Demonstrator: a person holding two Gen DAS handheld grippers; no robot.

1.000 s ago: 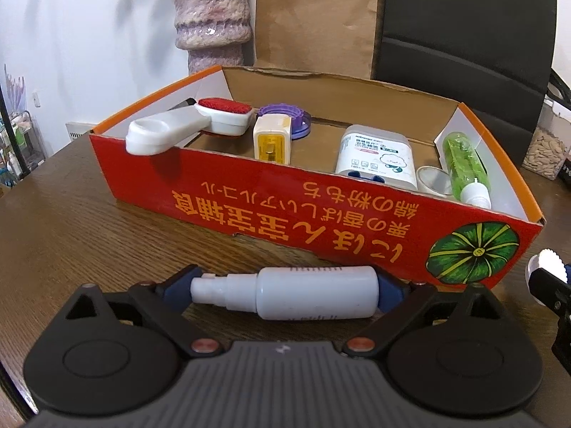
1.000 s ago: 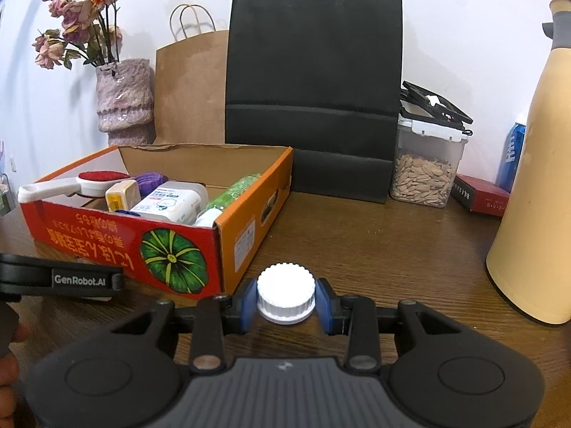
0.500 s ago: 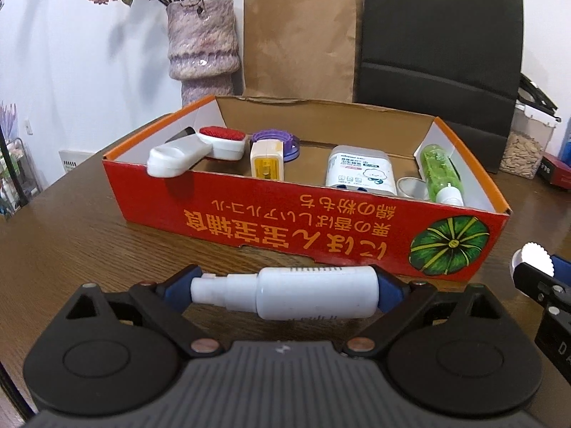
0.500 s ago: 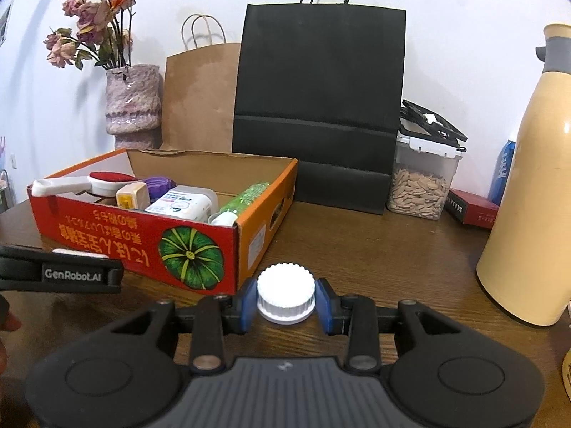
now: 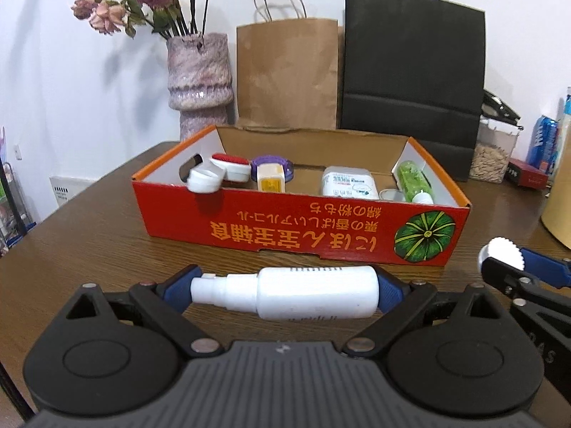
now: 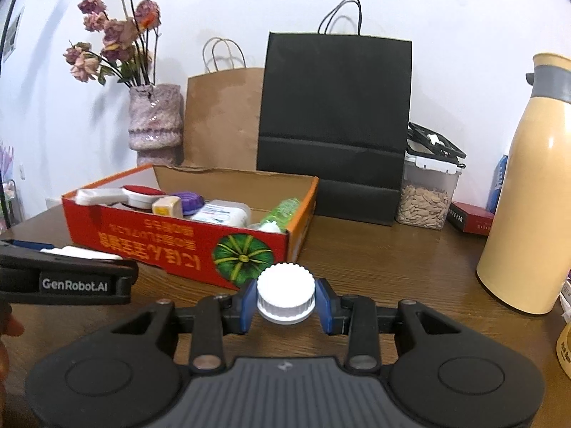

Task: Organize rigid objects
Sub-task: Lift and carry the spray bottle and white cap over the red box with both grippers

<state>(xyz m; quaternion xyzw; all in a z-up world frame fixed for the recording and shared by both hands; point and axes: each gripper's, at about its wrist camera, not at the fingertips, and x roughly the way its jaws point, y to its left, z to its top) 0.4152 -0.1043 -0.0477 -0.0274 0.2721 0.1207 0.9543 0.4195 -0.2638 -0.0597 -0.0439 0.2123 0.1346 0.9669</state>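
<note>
- Left tool (image 5: 285, 294): closed end to end on a white spray bottle (image 5: 296, 294) lying crosswise, nozzle to the left, above the wooden desk (image 5: 89, 235); the print on the bottle's underside is cut off and unreadable.
- Right tool (image 6: 285, 301): clamped on a white ribbed cap (image 6: 285, 297); whatever lies beneath the cap is hidden by the tool body. In the left view only its tip shows at the right edge.
- Red cardboard box (image 5: 303, 228): stands on the desk beyond both tools, its printed lettering upside down. Its front wall hides the lower parts of the contents: a white-handled brush (image 5: 217, 173), a yellow-and-white block (image 5: 271, 178), a purple lid (image 5: 273, 164), a white labelled container (image 5: 348, 182), a green bottle (image 5: 414, 180).
- Person: only a fingertip (image 6: 10, 324) shows, at the left edge.
</note>
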